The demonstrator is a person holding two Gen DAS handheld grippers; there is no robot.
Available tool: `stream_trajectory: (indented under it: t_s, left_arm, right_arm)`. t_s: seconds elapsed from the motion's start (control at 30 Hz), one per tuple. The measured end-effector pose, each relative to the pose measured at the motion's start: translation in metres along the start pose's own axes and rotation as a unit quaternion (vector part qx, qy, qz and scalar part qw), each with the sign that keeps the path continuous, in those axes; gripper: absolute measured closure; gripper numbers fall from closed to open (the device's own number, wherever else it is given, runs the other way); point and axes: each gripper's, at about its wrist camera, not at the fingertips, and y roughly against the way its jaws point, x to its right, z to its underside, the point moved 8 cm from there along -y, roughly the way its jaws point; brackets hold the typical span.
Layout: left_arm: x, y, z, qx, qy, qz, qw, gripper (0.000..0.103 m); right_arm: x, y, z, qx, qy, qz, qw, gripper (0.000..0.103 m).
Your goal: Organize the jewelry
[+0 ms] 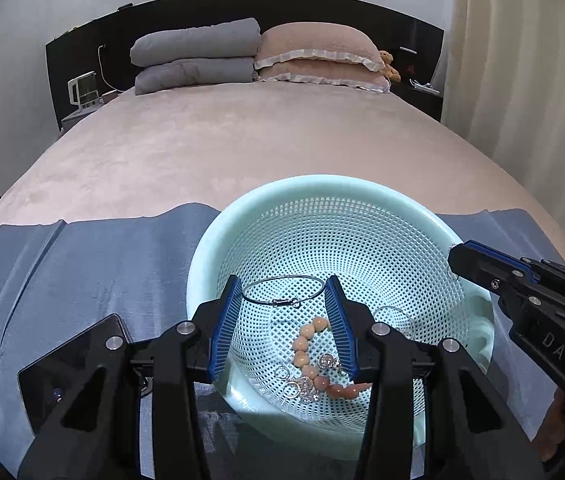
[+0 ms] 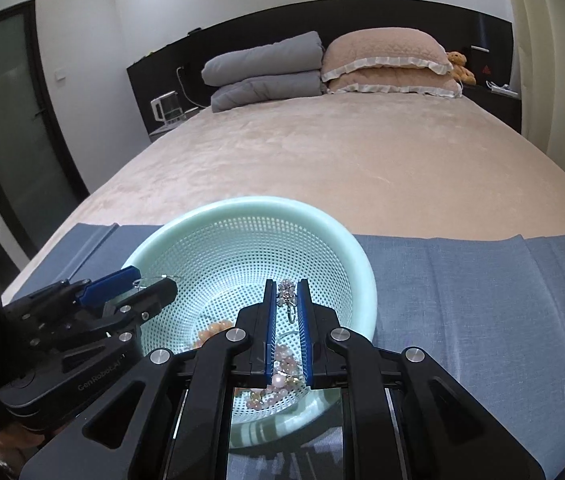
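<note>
The left gripper holds a wire bangle across half-open jaws, over the basket. The right gripper is nearly closed, pinching a sparkly earring at its tips above the same basket. Below both lie a peach bead bracelet and more earrings. Best to lower each piece close before letting go, right first, so nothing bounces over the rim or tangles.

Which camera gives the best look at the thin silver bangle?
The left wrist view: the silver bangle spans the left gripper, its whole hoop and clasp clear above the basket. The right wrist view shows only a sliver of wire at that gripper's tips.
</note>
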Motion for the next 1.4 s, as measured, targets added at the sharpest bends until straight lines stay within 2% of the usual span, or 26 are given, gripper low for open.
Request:
stream_trajectory:
  t_s: [0.47,0.53,0.57,0.63,0.7,0.77,0.83,1.03,1.27,1.4]
  left_arm:
    - [-0.004,0.005,0.002,0.003,0.004,0.018,0.9998,0.058]
    - [-0.003,0.007,0.001,0.005,-0.002,0.012,0.9999,0.054]
    - [-0.002,0.008,0.0,0.008,-0.007,0.009,0.9999,0.048]
    - [0.0,0.011,-0.001,0.019,-0.016,0.003,0.9997,0.042]
    - [0.002,0.014,-0.002,0.022,-0.021,0.001,0.9995,0.04]
    - [0.002,0.017,-0.004,0.027,-0.026,-0.006,0.9993,0.034]
    - [0.0,0.019,-0.005,0.035,-0.03,-0.018,0.9988,0.031]
    - [-0.012,0.025,-0.008,0.047,-0.027,-0.039,0.9978,0.023]
    - [-0.033,0.011,0.002,0.02,0.002,-0.046,0.9987,0.022]
    - [-0.034,0.002,0.013,-0.001,0.007,-0.029,0.9996,0.022]
  right_arm:
    - [-0.001,0.007,-0.002,0.009,-0.002,-0.01,1.0,0.091]
    - [0.003,0.01,-0.004,0.014,-0.005,-0.012,1.0,0.091]
    - [0.004,0.011,-0.005,0.016,-0.008,-0.012,1.0,0.089]
    - [0.008,0.014,-0.006,0.022,-0.014,-0.01,1.0,0.081]
    - [0.012,0.016,-0.007,0.026,-0.018,-0.002,1.0,0.075]
    - [0.019,0.019,-0.008,0.031,-0.026,0.009,0.999,0.071]
    - [0.026,0.022,-0.008,0.035,-0.038,0.015,0.999,0.06]
    - [0.048,0.027,-0.007,0.041,-0.078,0.019,0.996,0.055]
    - [0.052,0.014,0.006,0.016,-0.087,0.016,0.996,0.055]
    - [0.047,0.006,0.014,0.001,-0.079,0.014,0.997,0.055]
